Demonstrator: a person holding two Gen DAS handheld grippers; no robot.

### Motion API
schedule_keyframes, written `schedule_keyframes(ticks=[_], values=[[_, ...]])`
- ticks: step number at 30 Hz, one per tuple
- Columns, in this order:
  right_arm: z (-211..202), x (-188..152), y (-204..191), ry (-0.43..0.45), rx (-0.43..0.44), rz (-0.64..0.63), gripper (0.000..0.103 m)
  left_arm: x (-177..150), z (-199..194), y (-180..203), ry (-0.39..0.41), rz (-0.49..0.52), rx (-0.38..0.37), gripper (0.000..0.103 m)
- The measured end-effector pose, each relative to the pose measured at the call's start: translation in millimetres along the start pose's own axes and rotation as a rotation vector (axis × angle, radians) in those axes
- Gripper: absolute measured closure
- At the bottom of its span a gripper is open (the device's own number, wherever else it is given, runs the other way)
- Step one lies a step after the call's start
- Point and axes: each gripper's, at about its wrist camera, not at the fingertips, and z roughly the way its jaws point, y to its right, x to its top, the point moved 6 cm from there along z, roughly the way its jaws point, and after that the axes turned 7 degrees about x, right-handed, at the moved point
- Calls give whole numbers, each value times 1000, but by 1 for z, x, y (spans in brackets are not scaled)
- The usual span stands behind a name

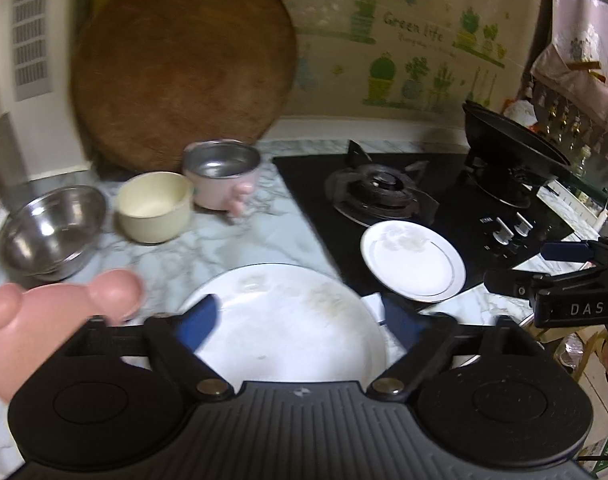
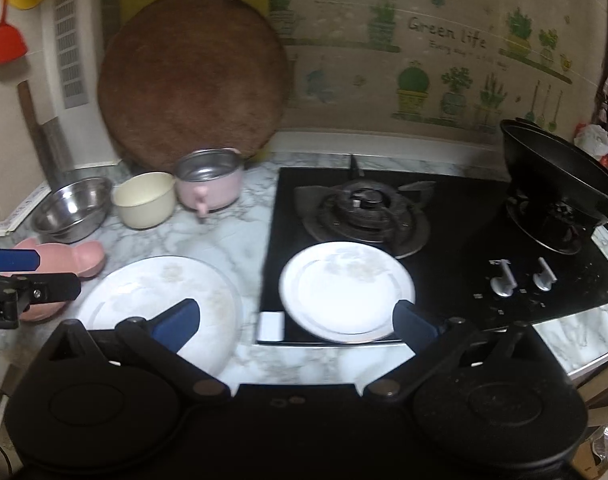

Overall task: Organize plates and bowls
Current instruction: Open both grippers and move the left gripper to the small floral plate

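A large white plate (image 1: 288, 320) (image 2: 160, 296) lies on the marble counter. Above its near part my left gripper (image 1: 304, 320) stands open, nothing between its blue pads. A smaller white plate (image 1: 414, 260) (image 2: 346, 290) rests on the black stove's front left corner. My right gripper (image 2: 300, 320) hangs open over that plate's near edge and holds nothing. At the back left stand a steel bowl (image 1: 52, 232) (image 2: 72, 208), a cream bowl (image 1: 154, 206) (image 2: 144, 198) and a pink steel-lined bowl (image 1: 222, 174) (image 2: 208, 182). A pink lid with ears (image 1: 60, 320) (image 2: 60, 264) lies at the left.
The black gas stove (image 1: 384, 188) (image 2: 364, 208) takes up the right, with a black wok (image 1: 512, 140) (image 2: 556, 176) on its far burner. A round wooden board (image 1: 184, 68) (image 2: 192, 76) leans on the back wall. The counter's front edge is close below the grippers.
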Motion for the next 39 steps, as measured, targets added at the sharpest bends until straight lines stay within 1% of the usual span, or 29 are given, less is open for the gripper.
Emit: schedule_keyframes(ticks=[1, 5, 8, 12, 18, 20, 22, 25, 27, 28, 32, 33, 34, 35, 36, 37, 39], values=[[1, 1, 9, -1, -2, 6, 0, 3, 6, 7, -7, -4, -2, 0], [11, 6, 43, -12, -14, 25, 0, 14, 32, 27, -47, -26, -1, 0], [22, 10, 67, -31, -11, 47, 0, 24, 55, 42, -71, -30, 21, 0], [43, 15, 95, -61, -11, 82, 0, 35, 88, 64, -94, -4, 61, 0], [76, 17, 122, -106, 11, 121, 1, 43, 133, 85, -151, 9, 82, 0], [88, 16, 130, -131, 27, 138, 3, 45, 144, 89, -164, 11, 92, 0], [100, 14, 136, -166, 50, 166, 4, 45, 154, 91, -185, -3, 82, 0], [115, 10, 144, -215, 85, 206, 11, 46, 167, 93, -210, -34, 67, 1], [124, 8, 149, -240, 108, 243, 19, 46, 174, 95, -221, -47, 53, 1], [128, 7, 151, -250, 125, 259, 20, 47, 177, 95, -229, -57, 48, 1], [137, 4, 154, -282, 170, 290, 29, 46, 187, 96, -265, -92, 18, 14], [139, 4, 155, -289, 185, 297, 30, 46, 189, 97, -273, -101, 8, 15], [140, 3, 156, -293, 192, 304, 30, 45, 191, 98, -280, -109, 2, 21], [140, 3, 157, -294, 196, 308, 30, 45, 194, 98, -292, -115, -5, 31], [141, 3, 158, -296, 200, 313, 31, 44, 196, 99, -306, -120, -11, 35], [142, 3, 159, -299, 203, 319, 31, 42, 199, 99, -318, -127, -15, 41], [144, 3, 162, -306, 220, 332, 38, 41, 202, 99, -330, -147, -30, 46]])
